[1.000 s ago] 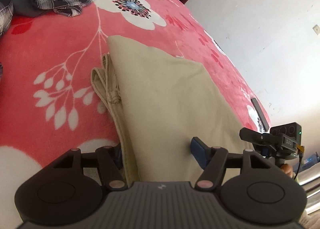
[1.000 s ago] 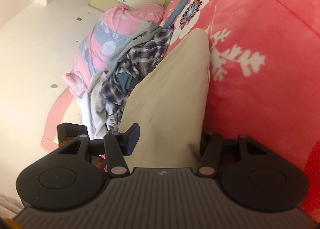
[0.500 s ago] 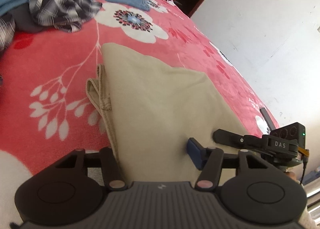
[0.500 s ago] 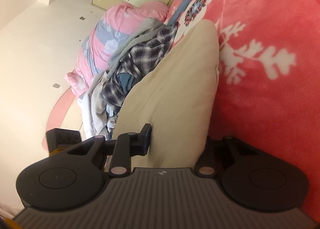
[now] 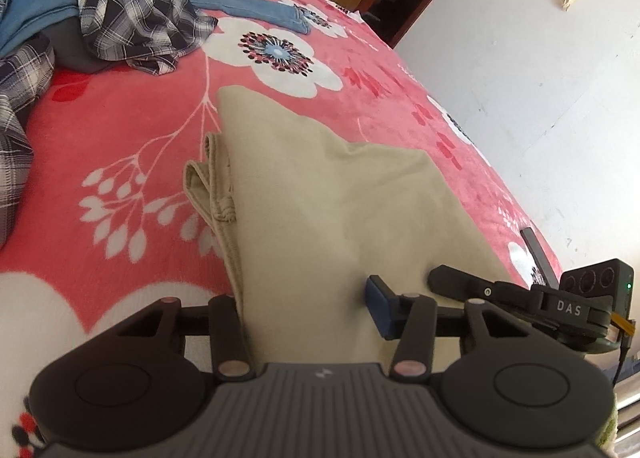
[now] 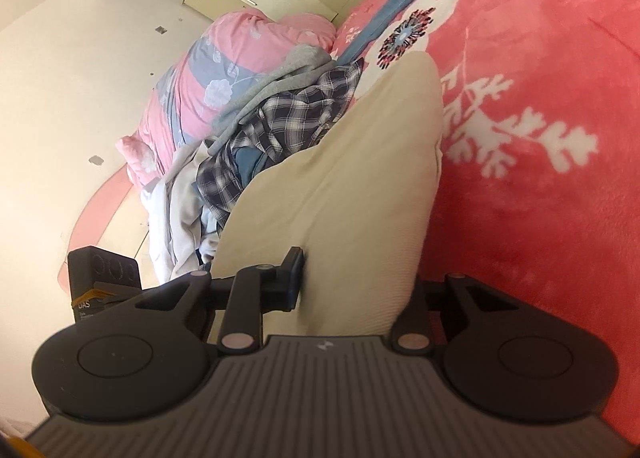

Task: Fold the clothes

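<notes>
A folded beige garment (image 5: 320, 186) lies on the red floral blanket (image 5: 100, 130), its doubled hem to the left. My left gripper (image 5: 308, 298) is at its near edge; its jaws are closing with the cloth between them. The blue pad (image 5: 378, 306) presses on top, and the other finger is hidden under the fabric. In the right wrist view the same garment (image 6: 360, 178) runs away from my right gripper (image 6: 360, 282), which is shut on its near corner; one pad (image 6: 296, 278) dents the cloth. The right gripper (image 5: 520, 298) also shows at the left view's lower right.
A heap of clothes with a plaid shirt (image 5: 120, 10) lies at the blanket's far left, with blue jeans (image 5: 248, 6) behind it. A pink quilt (image 6: 224, 70) sits beyond the heap. A white wall (image 5: 540, 58) runs close along the bed's right side.
Both pairs of jaws have narrowed onto the beige garment. Both grippers have risen a little, and the garment's near edge has lifted off the blanket with them.
</notes>
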The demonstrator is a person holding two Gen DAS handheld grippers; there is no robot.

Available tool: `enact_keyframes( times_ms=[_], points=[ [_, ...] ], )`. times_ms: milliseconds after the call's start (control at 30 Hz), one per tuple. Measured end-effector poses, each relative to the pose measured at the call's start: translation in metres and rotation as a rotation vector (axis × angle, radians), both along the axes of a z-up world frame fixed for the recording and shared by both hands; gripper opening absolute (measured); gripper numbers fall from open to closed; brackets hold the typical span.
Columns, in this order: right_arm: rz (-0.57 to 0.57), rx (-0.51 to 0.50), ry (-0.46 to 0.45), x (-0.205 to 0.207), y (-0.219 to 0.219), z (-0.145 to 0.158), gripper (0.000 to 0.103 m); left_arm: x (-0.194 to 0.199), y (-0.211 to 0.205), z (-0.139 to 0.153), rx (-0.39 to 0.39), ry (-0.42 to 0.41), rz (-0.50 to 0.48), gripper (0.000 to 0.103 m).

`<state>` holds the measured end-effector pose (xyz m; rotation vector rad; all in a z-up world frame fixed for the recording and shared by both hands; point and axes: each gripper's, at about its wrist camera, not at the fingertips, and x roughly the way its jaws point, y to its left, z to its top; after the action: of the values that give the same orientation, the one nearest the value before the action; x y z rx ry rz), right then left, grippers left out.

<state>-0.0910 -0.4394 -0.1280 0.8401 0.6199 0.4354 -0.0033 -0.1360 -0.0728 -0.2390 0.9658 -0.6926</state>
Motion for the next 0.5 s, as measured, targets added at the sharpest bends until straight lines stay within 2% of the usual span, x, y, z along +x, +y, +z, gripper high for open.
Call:
enact_keyframes(
  times_ms=[500],
  points=[
    [-0.006,-0.016,-0.053,-0.016,0.008,0.021,0.026,-0.019,0.004,0.023,-0.022,-0.044,0.009,0.050]
  ],
)
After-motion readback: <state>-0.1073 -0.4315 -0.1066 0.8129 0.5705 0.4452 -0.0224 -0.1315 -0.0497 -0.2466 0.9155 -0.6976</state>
